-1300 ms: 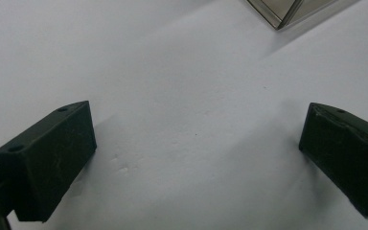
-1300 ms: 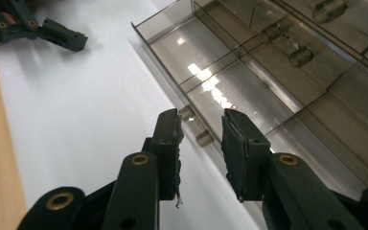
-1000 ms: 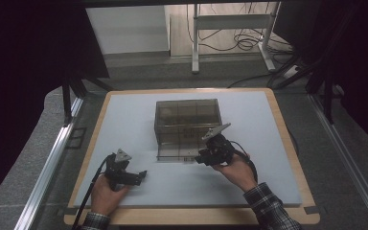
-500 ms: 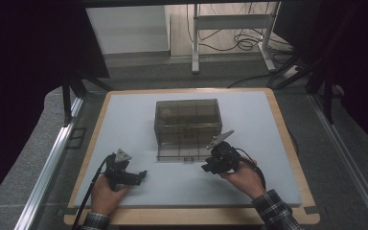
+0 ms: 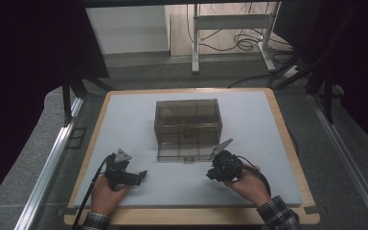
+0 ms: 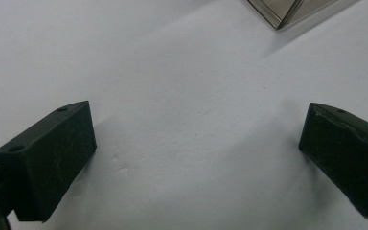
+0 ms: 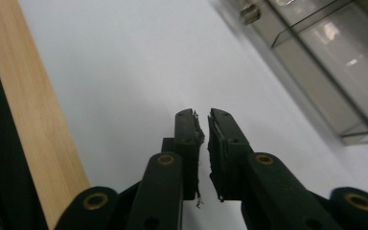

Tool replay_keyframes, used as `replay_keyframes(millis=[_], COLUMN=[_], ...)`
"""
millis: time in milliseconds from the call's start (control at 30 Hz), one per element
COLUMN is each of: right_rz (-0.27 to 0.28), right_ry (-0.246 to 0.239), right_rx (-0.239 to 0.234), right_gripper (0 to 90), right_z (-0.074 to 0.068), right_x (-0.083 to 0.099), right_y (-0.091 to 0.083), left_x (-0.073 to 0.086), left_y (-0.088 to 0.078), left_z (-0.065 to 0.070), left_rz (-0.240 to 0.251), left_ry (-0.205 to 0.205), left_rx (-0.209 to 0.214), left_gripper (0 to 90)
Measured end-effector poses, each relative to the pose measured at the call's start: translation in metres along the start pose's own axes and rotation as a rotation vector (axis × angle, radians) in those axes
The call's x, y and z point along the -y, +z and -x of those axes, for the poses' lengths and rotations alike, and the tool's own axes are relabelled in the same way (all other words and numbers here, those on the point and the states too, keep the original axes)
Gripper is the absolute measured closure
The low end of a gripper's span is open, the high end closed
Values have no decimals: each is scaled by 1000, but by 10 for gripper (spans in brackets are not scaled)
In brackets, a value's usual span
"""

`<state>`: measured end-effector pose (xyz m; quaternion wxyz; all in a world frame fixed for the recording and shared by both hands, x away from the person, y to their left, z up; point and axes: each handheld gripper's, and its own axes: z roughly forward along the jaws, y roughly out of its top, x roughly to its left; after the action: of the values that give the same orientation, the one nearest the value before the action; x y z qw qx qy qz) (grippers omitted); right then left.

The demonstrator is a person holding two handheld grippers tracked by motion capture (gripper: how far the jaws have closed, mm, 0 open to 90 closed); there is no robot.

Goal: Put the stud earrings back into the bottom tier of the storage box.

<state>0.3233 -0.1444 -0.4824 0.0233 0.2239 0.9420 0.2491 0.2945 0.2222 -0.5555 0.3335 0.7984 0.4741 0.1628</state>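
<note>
Left gripper (image 5: 141,174) held low over the white mat (image 5: 124,124) near its front left, gripped by the left hand (image 5: 104,194), cable trailing back toward the table edge. Jaws spread wide in the left gripper view (image 6: 196,158), nothing but bare mat between them, one corner of the box just in sight at the top.

Smoky clear box (image 5: 188,128) sitting in the middle of the mat, lid down, inner dividers faintly visible through the walls, a small latch at its front edge. Well apart from the left gripper, near the right one.

Right gripper (image 5: 211,173) just off the box's front right corner, not touching it, held by the right hand (image 5: 247,184) with a plaid cuff behind. Jaws just been closing, now almost together with only a thin slit left (image 7: 206,136), empty, nothing pinched. Box wall (image 7: 326,62) off to the upper right in the right gripper view, wooden table rim (image 7: 33,120) along the left.
</note>
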Motion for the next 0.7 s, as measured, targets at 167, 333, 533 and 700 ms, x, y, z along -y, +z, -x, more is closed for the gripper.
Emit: replay_keyframes(millis=[167, 333, 533, 700], right_rz=[-31, -49, -61, -76], right_ry=[-14, -12, -24, -31], right_rx=[-9, -18, -14, -5], right_gripper=[825, 816, 796, 783], right_z=[-5, -8, -10, -10], right_x=[6, 11, 14, 16], right_y=[2, 6, 9, 12], left_x=[0, 0, 0, 0], left_y=[0, 0, 0, 0], left_z=[0, 0, 0, 0], left_rz=[-4, -3, -3, -3], left_ry=[5, 4, 4, 4], left_rx=[0, 0, 0, 0], left_gripper=[0, 0, 0, 0])
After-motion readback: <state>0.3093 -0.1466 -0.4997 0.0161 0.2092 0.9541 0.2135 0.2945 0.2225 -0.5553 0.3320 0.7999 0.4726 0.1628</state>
